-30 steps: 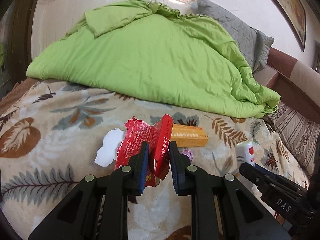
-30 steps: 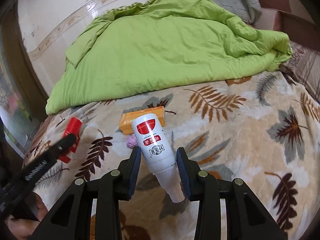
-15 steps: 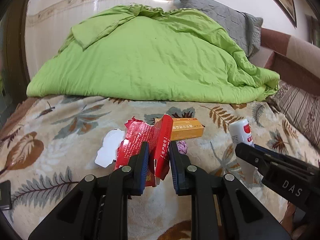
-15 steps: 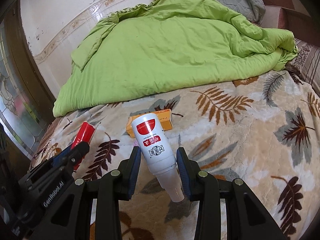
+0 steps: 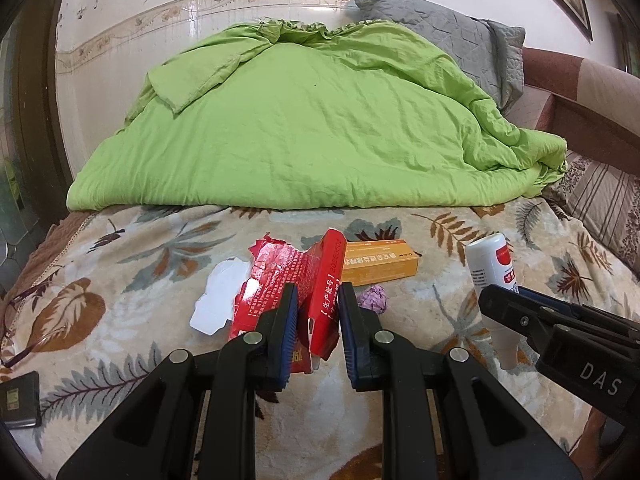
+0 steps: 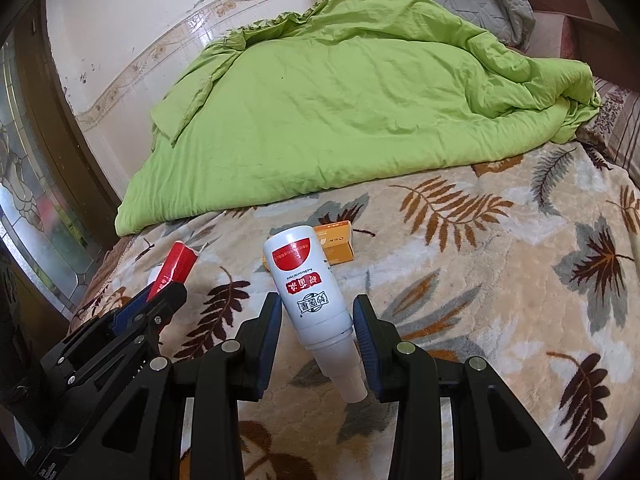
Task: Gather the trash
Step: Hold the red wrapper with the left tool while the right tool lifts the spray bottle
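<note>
My left gripper point(image 5: 318, 312) is shut on a torn red cardboard box point(image 5: 304, 280), lifted above the leaf-patterned blanket point(image 5: 140, 264). My right gripper point(image 6: 316, 320) is shut on a white bottle with a red label point(image 6: 310, 284), held bottom end forward with its nozzle toward the camera. The same bottle point(image 5: 490, 268) and right gripper show at the right of the left wrist view. An orange box point(image 5: 380, 266) and a small purple wad point(image 5: 373, 299) lie on the blanket beyond the grippers. The orange box point(image 6: 336, 242) sits partly behind the bottle in the right wrist view. The red box point(image 6: 176, 266) appears there at the left.
A rumpled green quilt point(image 5: 312, 128) covers the far half of the bed, with a grey pillow point(image 5: 452, 48) behind it. Eyeglasses point(image 5: 24, 320) and a dark flat device point(image 5: 18, 400) lie at the blanket's left edge. A striped cushion point(image 5: 608, 204) lies at the right.
The left wrist view has rolled toward level and shifted, so the right gripper with the bottle now shows closer. Both grips are unchanged.
</note>
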`<state>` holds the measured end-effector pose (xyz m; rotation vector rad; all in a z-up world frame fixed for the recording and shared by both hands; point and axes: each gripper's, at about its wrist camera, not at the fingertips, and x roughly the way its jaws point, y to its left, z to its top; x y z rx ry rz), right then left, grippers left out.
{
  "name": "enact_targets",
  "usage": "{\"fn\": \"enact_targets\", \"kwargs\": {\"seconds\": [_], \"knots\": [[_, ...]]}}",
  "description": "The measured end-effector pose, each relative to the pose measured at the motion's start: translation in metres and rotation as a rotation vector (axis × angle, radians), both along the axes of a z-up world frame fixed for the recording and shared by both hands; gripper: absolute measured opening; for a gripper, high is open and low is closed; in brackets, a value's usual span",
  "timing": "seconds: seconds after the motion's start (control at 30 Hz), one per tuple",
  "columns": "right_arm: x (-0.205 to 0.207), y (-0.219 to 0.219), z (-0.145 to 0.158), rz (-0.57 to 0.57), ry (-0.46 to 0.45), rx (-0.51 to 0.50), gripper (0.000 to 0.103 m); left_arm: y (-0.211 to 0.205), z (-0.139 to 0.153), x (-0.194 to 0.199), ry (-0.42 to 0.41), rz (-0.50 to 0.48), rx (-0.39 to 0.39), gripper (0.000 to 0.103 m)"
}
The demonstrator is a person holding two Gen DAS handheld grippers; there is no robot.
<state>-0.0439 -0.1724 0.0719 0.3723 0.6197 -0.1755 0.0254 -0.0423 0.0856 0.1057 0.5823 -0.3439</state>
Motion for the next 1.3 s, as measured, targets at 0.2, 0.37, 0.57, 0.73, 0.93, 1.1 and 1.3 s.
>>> {"fn": "enact_targets", "kwargs": {"seconds": [0.2, 0.37, 0.57, 0.73, 0.93, 1.1, 1.3], "knots": [[0.001, 0.001, -0.001, 0.002, 0.001, -0.001, 0.04, 0.0, 0.0, 0.001, -0.003, 0.005, 0.013, 0.02], [-0.001, 0.0, 0.0, -0.003, -0.002, 0.004, 0.04, 0.0, -0.002, 0.001, -0.004, 0.005, 0.018, 0.02], [-0.001, 0.001, 0.001, 0.005, -0.007, 0.0, 0.032, -0.002, -0.005, 0.001, 0.002, 0.0, 0.027, 0.02], [-0.001, 0.001, 0.001, 0.007, -0.007, -0.008, 0.026, 0.002, -0.005, 0.004, 0.015, 0.015, 0.015, 0.02], [-0.001, -0.003, 0.0, -0.005, 0.011, -0.028, 0.025, 0.007, -0.008, 0.01, 0.052, 0.03, -0.01, 0.02], [0.021, -0.014, -0.013, -0.014, 0.062, -0.07, 0.04, 0.007, -0.01, 0.011, 0.056, 0.036, -0.007, 0.02], [0.056, -0.035, -0.048, -0.015, 0.148, 0.052, 0.04, 0.006, -0.013, 0.012, 0.057, 0.033, 0.011, 0.02]]}}
